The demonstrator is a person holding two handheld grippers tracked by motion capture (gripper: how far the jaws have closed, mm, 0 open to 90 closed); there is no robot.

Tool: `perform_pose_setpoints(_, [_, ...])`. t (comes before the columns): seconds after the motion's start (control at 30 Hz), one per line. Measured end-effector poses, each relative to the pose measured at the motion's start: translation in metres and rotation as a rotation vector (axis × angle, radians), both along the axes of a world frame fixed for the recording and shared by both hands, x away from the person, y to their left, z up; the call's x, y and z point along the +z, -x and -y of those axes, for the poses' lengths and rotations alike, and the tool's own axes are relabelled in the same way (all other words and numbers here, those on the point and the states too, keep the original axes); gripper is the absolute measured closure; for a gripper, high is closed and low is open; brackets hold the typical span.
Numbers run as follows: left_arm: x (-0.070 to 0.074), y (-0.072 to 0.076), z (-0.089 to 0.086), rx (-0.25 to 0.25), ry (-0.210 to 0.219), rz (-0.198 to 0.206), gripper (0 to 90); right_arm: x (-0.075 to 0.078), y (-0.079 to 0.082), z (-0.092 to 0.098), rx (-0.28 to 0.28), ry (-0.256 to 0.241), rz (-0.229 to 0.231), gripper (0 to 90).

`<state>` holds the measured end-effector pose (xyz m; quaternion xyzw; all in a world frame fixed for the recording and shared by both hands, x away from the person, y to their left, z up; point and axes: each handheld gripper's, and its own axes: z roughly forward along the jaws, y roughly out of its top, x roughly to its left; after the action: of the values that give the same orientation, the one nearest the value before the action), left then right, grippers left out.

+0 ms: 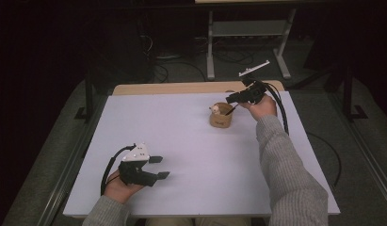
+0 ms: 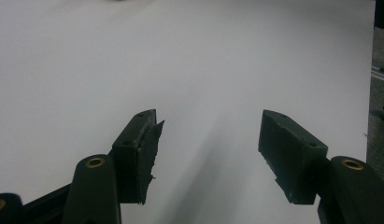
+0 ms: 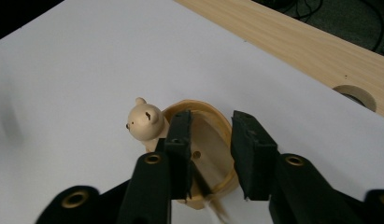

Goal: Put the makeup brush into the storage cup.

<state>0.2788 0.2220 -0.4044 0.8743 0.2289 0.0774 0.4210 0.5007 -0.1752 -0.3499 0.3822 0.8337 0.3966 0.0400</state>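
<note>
High view: the wooden cup [image 1: 221,116] with its bear figure is seen near the counter's [image 1: 191,141] far edge, directly under the right tool [image 1: 231,98]; the left tool [image 1: 159,167], parted and empty, is held well apart near the front edge. Left gripper view: bare counter is framed between spread jaws. Right gripper view: jaws slightly parted are poised over the cup's mouth, gripping nothing.

A white sheet [image 1: 191,141] covers the wooden table [image 1: 181,88]; a metal stand [image 1: 247,33] sits behind.
</note>
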Motion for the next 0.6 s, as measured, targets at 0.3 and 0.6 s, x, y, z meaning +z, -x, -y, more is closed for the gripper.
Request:
perform_pose_setpoints(0.3, [0.000, 0.000, 0.001, -0.003, -0.007, 0.005, 37.3, 0.004, 0.009, 0.014, -0.029, -0.048, 0.012, 53.9])
perform_pose_setpoints(0.6, [0.000, 0.001, 0.002, 0.012, 0.010, -0.003, 37.1, 0.010, 0.021, 0.025, -0.046, -0.060, 0.057, 47.4])
